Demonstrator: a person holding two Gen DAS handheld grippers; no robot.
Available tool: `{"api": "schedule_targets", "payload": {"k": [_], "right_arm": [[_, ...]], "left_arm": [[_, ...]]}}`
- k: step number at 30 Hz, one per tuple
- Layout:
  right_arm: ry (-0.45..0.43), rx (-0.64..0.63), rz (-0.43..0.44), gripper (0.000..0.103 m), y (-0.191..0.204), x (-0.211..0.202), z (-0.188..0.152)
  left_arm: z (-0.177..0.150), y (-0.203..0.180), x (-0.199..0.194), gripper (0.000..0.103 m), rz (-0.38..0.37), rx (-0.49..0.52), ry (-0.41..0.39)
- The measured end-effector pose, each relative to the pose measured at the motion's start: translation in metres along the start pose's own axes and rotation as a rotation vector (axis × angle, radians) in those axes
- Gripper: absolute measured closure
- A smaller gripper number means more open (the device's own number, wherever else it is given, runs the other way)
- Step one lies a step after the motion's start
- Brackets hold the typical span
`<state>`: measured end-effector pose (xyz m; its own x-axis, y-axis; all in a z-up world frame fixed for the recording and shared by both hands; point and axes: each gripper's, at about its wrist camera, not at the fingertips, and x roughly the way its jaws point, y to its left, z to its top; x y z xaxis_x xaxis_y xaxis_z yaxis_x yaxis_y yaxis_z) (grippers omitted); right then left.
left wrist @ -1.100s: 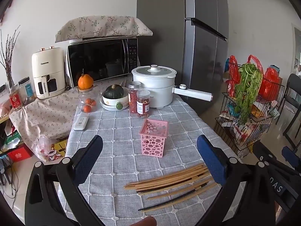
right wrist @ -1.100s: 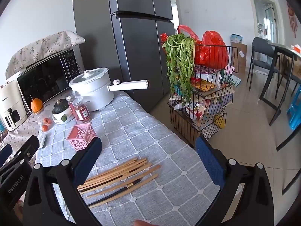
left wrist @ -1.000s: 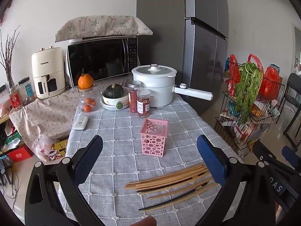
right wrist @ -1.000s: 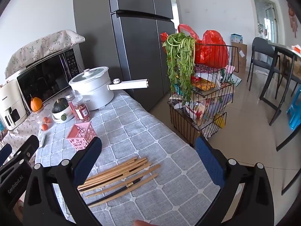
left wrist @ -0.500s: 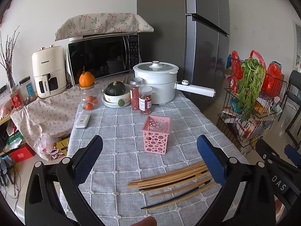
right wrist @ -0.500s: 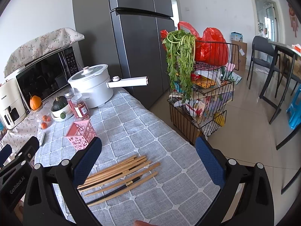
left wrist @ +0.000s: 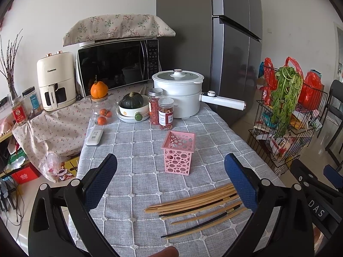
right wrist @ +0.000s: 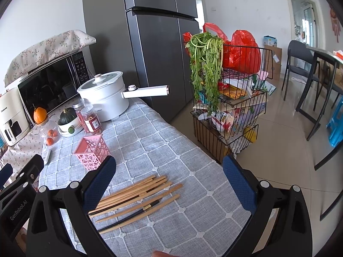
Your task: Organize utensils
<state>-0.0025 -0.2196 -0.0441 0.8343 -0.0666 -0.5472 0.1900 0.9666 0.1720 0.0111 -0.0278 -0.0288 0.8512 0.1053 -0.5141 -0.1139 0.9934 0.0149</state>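
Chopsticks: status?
Both grippers open, empty. Wooden chopsticks loose on grey checked tablecloth. Pink perforated basket upright, empty. Nothing between them.

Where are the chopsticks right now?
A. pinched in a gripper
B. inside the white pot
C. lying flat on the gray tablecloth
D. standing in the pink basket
C: the chopsticks lie loose on the gray tablecloth, in front of the empty pink basket, with both grippers open and holding nothing.
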Motion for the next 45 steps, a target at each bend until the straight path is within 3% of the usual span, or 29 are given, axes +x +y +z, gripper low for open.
{"api": "schedule_targets", "payload": {"k": [25,40,43,45], "right_arm": [[-0.007,-0.002,0.005,0.006,0.002,0.000,-0.001],[0.063,-0.005,-0.021,0.006,-0.007,0.006,-0.003],[0.066,0.034,0.004,0.006,-0.017,0.008,0.000],[0.089,0.111,0.026,0.006,-0.033,0.011,0.002]], "left_arm": [[-0.002,0.004,0.000,0.007,0.004,0.001,0.007],[-0.009,-0.002,0.019,0.007,0.005,0.017,0.081],[-0.010,-0.010,0.028,0.007,-0.037,0.042,0.118],[-0.012,-0.018,0.040,0.007,-0.116,0.074,0.166]]}}
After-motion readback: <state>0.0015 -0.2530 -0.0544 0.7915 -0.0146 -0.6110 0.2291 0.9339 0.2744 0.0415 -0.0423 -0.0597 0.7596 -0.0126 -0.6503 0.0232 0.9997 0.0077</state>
